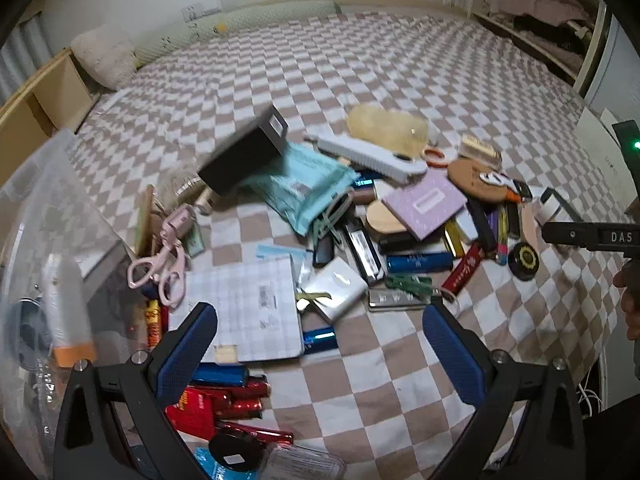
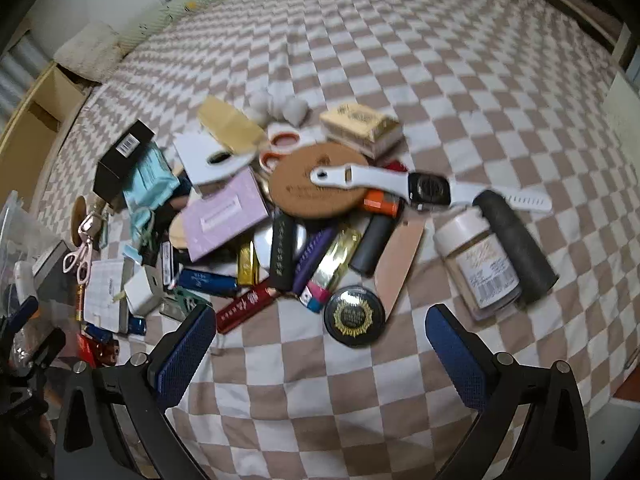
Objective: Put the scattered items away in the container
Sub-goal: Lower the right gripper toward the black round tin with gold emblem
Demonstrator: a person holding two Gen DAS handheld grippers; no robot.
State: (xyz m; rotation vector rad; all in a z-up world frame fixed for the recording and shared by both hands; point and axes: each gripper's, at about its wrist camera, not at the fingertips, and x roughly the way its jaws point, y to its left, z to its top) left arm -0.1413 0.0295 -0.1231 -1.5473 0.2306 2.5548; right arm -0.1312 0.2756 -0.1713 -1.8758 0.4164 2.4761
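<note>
Right wrist: one smartwatch, one round black tin.

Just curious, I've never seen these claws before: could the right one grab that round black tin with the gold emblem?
Probably yes. The right claw is open, and the round black tin lies on bare checkered bedsheet just ahead of its fingers, nothing on top.

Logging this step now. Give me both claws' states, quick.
Left claw: open, holding nothing.
Right claw: open, holding nothing.
</note>
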